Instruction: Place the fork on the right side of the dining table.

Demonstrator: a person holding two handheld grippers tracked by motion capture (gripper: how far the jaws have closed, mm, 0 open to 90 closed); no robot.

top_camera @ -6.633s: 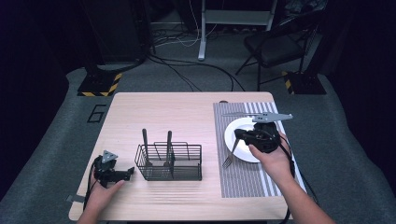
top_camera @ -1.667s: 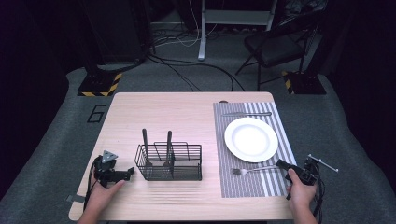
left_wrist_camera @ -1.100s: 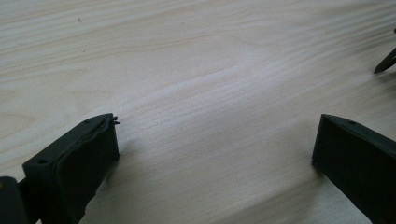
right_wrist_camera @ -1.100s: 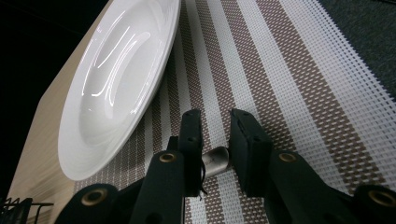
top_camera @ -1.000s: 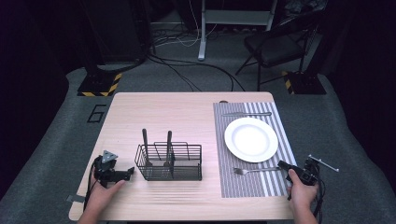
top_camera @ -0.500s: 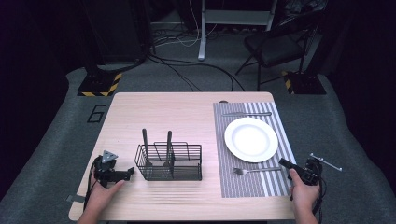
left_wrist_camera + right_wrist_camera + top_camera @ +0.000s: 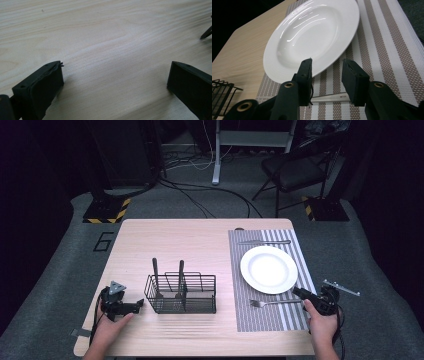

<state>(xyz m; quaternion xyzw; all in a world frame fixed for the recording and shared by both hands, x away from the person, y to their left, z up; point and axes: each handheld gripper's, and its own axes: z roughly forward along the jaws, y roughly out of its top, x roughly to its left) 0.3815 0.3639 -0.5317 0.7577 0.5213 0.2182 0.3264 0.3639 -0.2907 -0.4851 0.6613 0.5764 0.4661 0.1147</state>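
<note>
Right gripper (image 7: 325,66) of mine has just been opening its jaws; nothing is gripped, the fork (image 7: 329,97) lies below them, the plate (image 7: 312,35) just ahead.

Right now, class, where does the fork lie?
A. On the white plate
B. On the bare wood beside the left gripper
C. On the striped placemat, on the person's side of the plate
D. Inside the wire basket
C: the fork lies flat on the striped placemat, between the plate and the table's near edge.
</note>
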